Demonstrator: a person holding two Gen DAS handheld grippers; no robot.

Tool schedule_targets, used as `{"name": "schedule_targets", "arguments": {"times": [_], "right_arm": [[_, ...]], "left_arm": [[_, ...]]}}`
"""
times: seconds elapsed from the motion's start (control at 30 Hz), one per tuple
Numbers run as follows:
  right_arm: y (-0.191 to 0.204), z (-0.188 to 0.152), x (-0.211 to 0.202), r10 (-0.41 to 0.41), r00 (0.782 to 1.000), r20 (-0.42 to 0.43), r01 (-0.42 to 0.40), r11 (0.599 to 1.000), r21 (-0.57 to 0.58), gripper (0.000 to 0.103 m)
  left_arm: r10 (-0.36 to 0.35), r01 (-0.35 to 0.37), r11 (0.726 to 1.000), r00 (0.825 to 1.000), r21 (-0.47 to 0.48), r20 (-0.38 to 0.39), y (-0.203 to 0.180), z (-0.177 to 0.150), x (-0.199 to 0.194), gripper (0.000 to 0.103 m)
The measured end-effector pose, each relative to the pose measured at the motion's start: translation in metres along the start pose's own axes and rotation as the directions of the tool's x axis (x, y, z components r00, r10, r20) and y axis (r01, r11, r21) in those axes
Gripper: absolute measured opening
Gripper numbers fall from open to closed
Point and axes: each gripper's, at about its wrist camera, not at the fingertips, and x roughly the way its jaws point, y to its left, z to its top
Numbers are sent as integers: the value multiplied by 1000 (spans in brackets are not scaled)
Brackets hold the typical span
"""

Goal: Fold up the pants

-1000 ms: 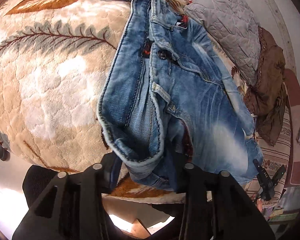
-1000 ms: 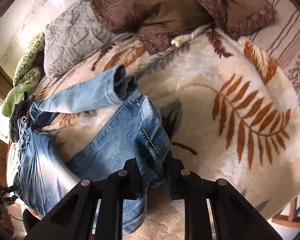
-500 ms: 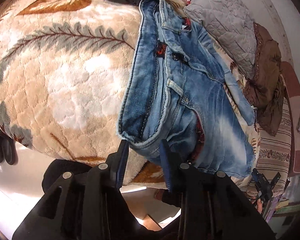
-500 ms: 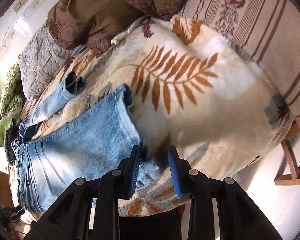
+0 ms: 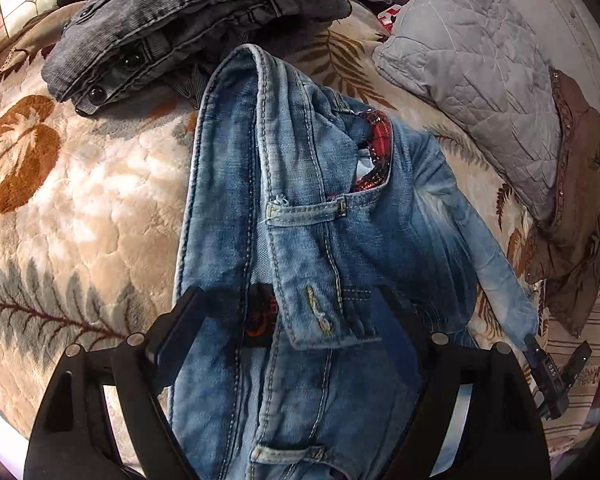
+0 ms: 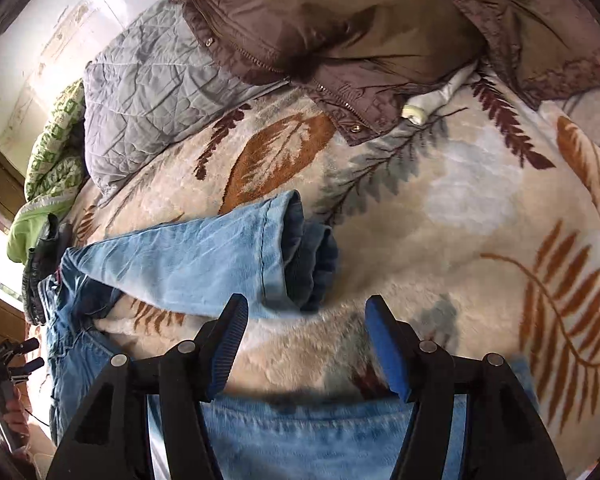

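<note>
The blue jeans (image 5: 300, 208) lie on a cream blanket (image 5: 80, 208) with brown and grey fern leaves, which covers the bed. In the left wrist view the waistband part of the jeans is directly under the left gripper (image 5: 296, 320); its jaws are opening, they stand wide on both sides of the denim and the pads do not press on it, so the cloth only lies between them. A red checked lining (image 5: 380, 152) shows inside the open waist, and a belt loop and a buttonhole flap are in front of the fingers. Behind the jeans, toward the far edge of the blanket, lies a grey corduroy garment (image 5: 188, 12) with dark buttons. A grey quilted pillow (image 5: 472, 68) is at the far right corner, and a brown jacket (image 5: 572, 216) is beside it. In the right wrist view the right gripper (image 6: 304, 348) is also opening, with blue ribbed pads (image 6: 388, 352), and between the jaws only the blanket is seen. One leg (image 6: 204, 264) lies just beyond the fingertips, its hem turned open. The other leg (image 6: 300, 440) lies under the gripper, near the front edge of the blanket. The brown jacket (image 6: 340, 20) and the grey pillow (image 6: 148, 96) are at the far side, and a green patterned cloth (image 6: 48, 168) is at the left edge.
</note>
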Motion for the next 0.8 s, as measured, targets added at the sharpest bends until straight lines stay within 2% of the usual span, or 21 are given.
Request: {"name": "schedule_targets", "arguments": {"times": [0.03,0.07,0.1,0.13,0.2,0.3,0.33,0.4,0.43,0.5,0.53,0.6,0.63,0.67,0.7,0.73,0.77,0.8], "right_arm": [[4,6,12,8,1000,-12,-8,1000,-9,62],[8,11,21,23,999,-27,-24,999,-28,40],[16,19,25,29,999,-35,-31,997,-70,13],[25,30,25,3,1000,-30,-7,992,-125,6],[35,64,11,-16,997,71,28,985,-169,6],[35,126,4,0,985,172,19,994,-104,5],[38,142,11,-20,983,181,38,995,-96,6],[44,163,41,-79,988,129,91,992,-91,10],[46,167,55,-131,985,115,142,986,-91,20],[50,169,73,-194,977,88,204,972,-119,21],[50,168,72,-196,976,98,208,970,-124,21],[43,162,49,-132,979,155,149,984,-100,26],[37,158,34,-107,978,181,124,989,-83,40],[30,153,21,-101,975,197,117,991,-69,56],[23,146,8,-98,974,206,113,992,-60,61],[15,137,-2,-92,975,201,106,993,-60,65],[9,127,-9,-96,979,180,110,992,-68,65],[2,116,-15,-110,981,159,123,990,-71,65]], "left_arm": [[-9,9,1000,1000,-4,-9,-3,5,6,77],[-17,17,1000,1000,16,-12,-8,9,10,54],[-14,16,999,1000,45,-24,-15,13,13,41],[11,-9,998,1000,67,-28,-21,17,15,33],[37,-36,996,999,85,-13,-26,25,18,33],[55,-54,997,998,53,-17,-26,41,31,32],[61,-60,997,998,43,-18,-24,45,36,32],[61,-60,998,998,31,-29,-23,50,42,32],[64,-63,997,997,35,-32,-24,50,41,32],[58,-56,997,998,50,-37,-25,49,35,33],[54,-52,997,998,55,-34,-24,47,29,33],[40,-39,997,999,64,-6,-15,40,10,33],[35,-35,997,999,63,9,-10,35,0,34],[22,-23,998,999,52,23,-3,29,-11,37],[-3,2,999,999,37,35,6,23,-21,42],[-24,23,1000,999,19,42,16,16,-31,54],[-42,42,999,998,-1,48,26,7,-39,61],[-65,66,998,997,-17,51,35,-2,-46,61]]}}
